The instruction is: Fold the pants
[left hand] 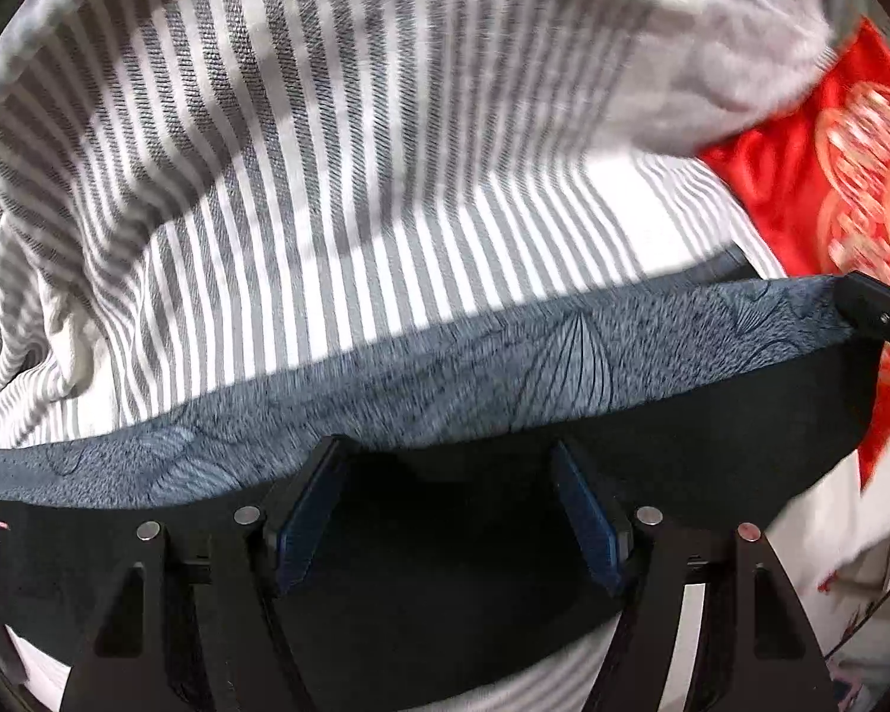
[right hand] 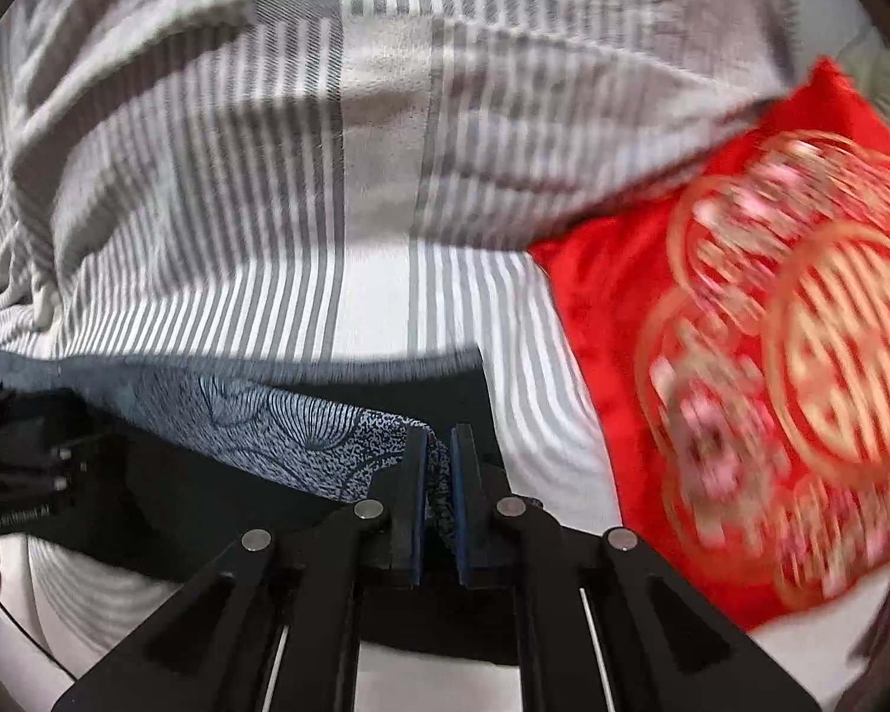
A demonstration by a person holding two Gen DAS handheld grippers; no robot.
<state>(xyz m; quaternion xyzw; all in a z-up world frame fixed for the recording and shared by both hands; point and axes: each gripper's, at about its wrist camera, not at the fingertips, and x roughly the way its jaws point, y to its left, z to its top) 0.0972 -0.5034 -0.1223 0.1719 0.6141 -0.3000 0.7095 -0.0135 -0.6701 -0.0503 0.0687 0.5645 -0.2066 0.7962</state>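
Two tools over one bed, covered edge to edge by a grey-and-white striped sheet (left hand: 338,190), rumpled in broad soft folds. No worktop here, just bedding. A red cushion with gold round motifs (right hand: 771,356) lies on the sheet at the right, blurred.

The pants (left hand: 445,368) hang lifted over the near part of the bed: blue-grey speckled fabric with thin dark line drawings, and a dark, near-black side showing below the pale band. The top edge is stretched roughly level across the left wrist view, from the left border to the right tool's tip.

Right tool (right hand: 439,469): jaws nearly together, pinching a bunched corner of the pants edge between the blue pads. Grip looks firm but small.

Left tool (left hand: 448,498): jaws stand well apart, pads (left hand: 302,510) bare; dark pants fabric lies between and behind them, not pressed. Whether the cloth merely drapes over this tool I cannot tell.

Handling, as a judgement: light, thin, fully limp cloth, probably a bit slick; nothing fragile. It will sag and swing from any single hold, so one pinch will not keep the edge straight. Best holds are the two ends of the taut top edge, corners or hem, where layers bunch thick enough for the pads. The left end still lacks a pinch.
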